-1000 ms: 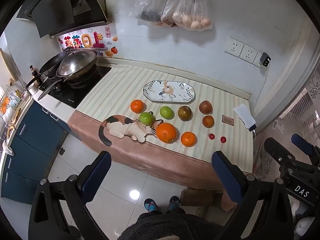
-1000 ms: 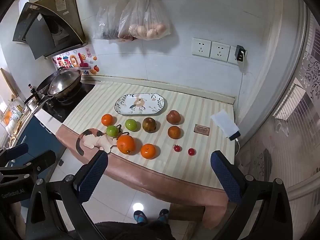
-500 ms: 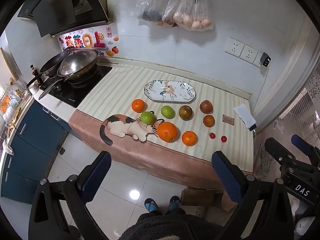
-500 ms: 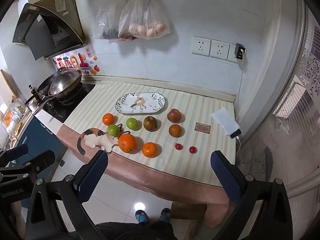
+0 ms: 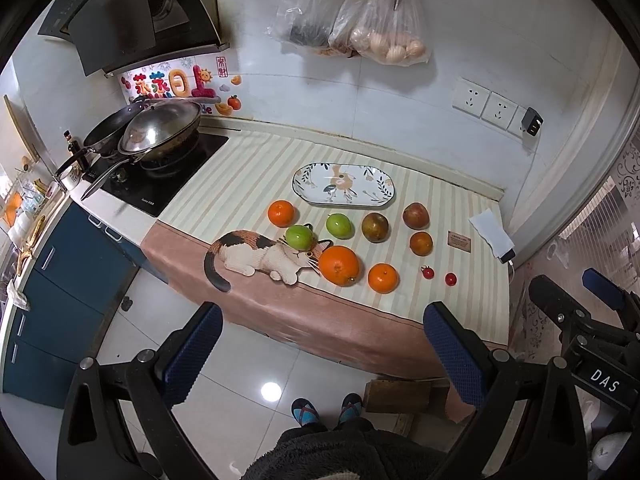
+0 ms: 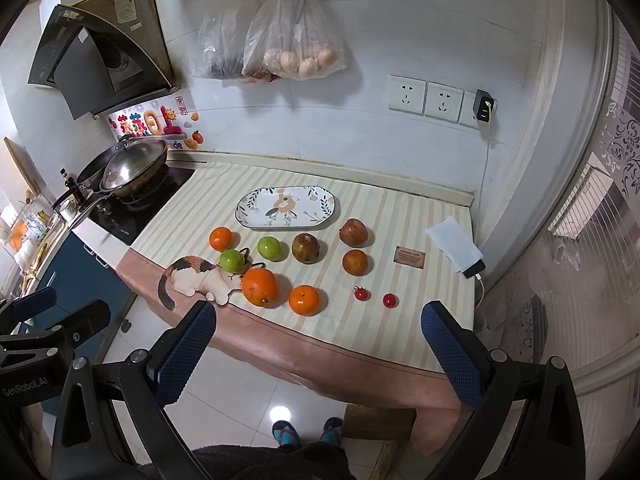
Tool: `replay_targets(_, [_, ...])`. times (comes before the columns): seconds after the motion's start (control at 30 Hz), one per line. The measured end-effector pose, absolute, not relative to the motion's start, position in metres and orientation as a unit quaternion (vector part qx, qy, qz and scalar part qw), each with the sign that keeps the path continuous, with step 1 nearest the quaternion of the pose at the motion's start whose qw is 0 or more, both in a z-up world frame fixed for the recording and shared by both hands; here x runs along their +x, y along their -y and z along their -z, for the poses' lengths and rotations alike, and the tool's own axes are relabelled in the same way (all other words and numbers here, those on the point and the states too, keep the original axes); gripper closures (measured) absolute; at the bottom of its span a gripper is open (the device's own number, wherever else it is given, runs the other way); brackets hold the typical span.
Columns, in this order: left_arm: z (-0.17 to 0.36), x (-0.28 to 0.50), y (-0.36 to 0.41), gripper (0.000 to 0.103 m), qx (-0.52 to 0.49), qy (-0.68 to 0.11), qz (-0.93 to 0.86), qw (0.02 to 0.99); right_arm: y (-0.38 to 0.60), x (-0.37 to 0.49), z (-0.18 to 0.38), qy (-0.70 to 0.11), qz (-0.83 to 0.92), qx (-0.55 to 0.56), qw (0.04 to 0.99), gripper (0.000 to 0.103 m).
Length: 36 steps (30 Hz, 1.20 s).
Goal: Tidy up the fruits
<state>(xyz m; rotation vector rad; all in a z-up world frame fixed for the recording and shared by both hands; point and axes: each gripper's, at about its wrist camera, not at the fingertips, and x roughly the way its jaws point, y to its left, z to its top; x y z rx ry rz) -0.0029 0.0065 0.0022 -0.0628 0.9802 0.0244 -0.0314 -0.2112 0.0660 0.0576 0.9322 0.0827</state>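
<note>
Several fruits lie on a striped cloth on the counter: a large orange (image 5: pixel 339 265) (image 6: pixel 260 287), smaller oranges (image 5: pixel 383 278) (image 6: pixel 304 300), two green fruits (image 5: pixel 339 225) (image 6: pixel 269 248), brownish fruits (image 5: pixel 375 227) (image 6: pixel 305 248) and two cherry tomatoes (image 5: pixel 428 272) (image 6: pixel 361 293). An empty oval patterned plate (image 5: pixel 316 196) (image 6: pixel 256 220) sits behind them. My left gripper (image 5: pixel 322 356) and right gripper (image 6: pixel 320 354) are both open and empty, held well back above the floor in front of the counter.
A wok and pan (image 5: pixel 160 130) stand on the stove at the left. A phone under a white cloth (image 6: pixel 456 246) and a small card (image 6: pixel 408 257) lie at the counter's right. Bags (image 6: pixel 292 52) hang on the wall. A cat figure (image 5: pixel 260 256) is printed on the cloth's front.
Both views have crept slightly closer to the counter. Nothing on the counter has moved, and both grippers stay open.
</note>
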Motion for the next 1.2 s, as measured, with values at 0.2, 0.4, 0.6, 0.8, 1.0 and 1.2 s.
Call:
replay_targets(0.2, [-0.007,-0.005,-0.016,0.0,-0.03,-0.468,-0.012,0.883,0.205,-0.03,-0.069,-0.448,-0.041,0.027,0.893,0.0])
replay_targets(0.4, [-0.016,-0.001,-0.017,0.0,-0.029,-0.467,-0.013,0.884,0.205,-0.03,-0.069,-0.447,-0.04,0.027,0.893,0.0])
replay_targets(0.6, [-0.018,0.002,-0.017,0.0,-0.029,-0.467,-0.013,0.884,0.2,-0.028,-0.073,-0.446,-0.042,0.027,0.894,0.0])
replay_targets(0.8, [-0.018,0.002,-0.018,0.0,-0.029,-0.467,-0.013,0.884,0.197,-0.026,-0.075,-0.445,-0.044,0.028,0.894,0.0])
replay_targets(1.0, [-0.021,0.005,-0.019,0.0,-0.029,-0.466,-0.013,0.884,0.195,-0.022,-0.08,-0.446,-0.047,0.029,0.893,0.0])
replay_targets(1.2, [-0.021,0.005,-0.019,0.0,-0.03,-0.465,-0.013,0.884,0.198,-0.022,-0.078,-0.444,-0.05,0.032,0.894,0.0])
